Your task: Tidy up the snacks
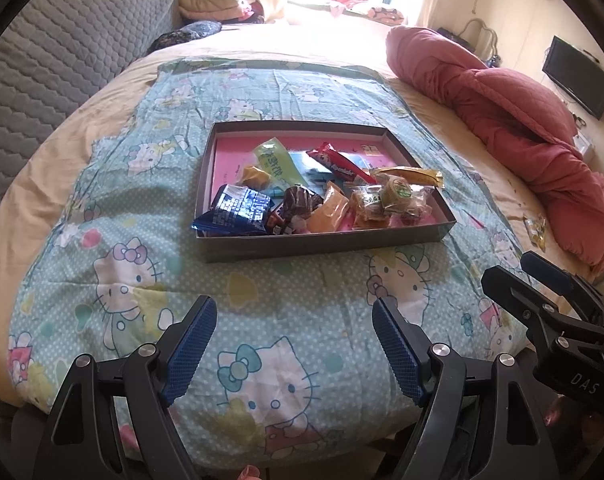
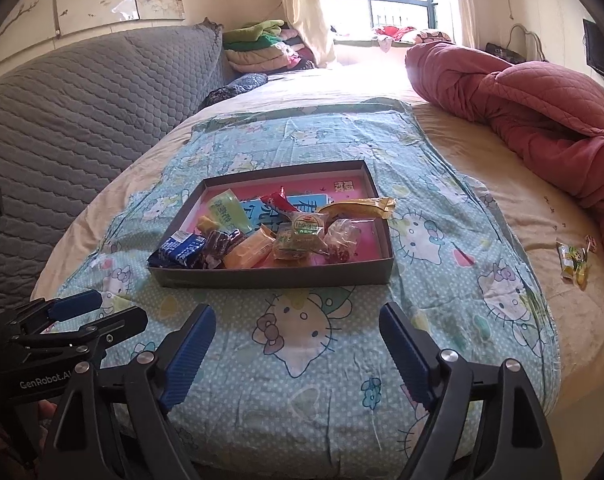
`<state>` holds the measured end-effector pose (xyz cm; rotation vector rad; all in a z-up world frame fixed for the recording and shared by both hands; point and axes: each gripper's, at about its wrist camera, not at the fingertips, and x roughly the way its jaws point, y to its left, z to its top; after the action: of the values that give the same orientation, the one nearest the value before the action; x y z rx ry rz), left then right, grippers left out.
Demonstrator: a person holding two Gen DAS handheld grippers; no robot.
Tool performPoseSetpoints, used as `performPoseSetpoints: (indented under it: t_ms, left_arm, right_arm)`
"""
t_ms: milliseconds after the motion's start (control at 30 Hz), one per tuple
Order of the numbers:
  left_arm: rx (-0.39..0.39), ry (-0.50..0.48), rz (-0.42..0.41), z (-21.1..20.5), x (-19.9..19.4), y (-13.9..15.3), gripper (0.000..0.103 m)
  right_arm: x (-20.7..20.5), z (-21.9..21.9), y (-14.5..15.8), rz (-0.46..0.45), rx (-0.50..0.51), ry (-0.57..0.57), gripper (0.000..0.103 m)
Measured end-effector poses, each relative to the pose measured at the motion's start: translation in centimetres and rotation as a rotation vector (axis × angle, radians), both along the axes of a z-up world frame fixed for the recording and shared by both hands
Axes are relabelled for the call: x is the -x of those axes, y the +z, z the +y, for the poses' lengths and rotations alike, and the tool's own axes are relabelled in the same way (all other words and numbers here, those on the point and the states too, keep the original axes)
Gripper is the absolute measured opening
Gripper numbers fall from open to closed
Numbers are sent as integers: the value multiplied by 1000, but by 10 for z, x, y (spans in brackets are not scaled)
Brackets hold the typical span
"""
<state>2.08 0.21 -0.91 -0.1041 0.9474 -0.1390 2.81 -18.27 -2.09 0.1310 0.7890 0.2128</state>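
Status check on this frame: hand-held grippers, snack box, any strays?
Left hand-held gripper and right hand-held gripper open, empty. Snacks piled in box. One stray packet on the sheet beside red quilt.

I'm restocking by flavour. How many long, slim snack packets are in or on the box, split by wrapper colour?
Light green packet: 1
Red packet: 1
Gold packet, lying across the rim of the box: 1
Total: 3
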Motion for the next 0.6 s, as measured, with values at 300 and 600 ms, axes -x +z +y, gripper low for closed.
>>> performPoseSetpoints:
  t_ms: [300, 600]
  left_arm:
    - [-1, 1, 5, 0, 0, -1, 81]
    - [-2, 2, 14, 0, -1, -4, 81]
  right_arm:
    - [-1, 4, -3, 8, 5, 19, 84]
    - [-3, 5, -6, 23, 3, 26, 85]
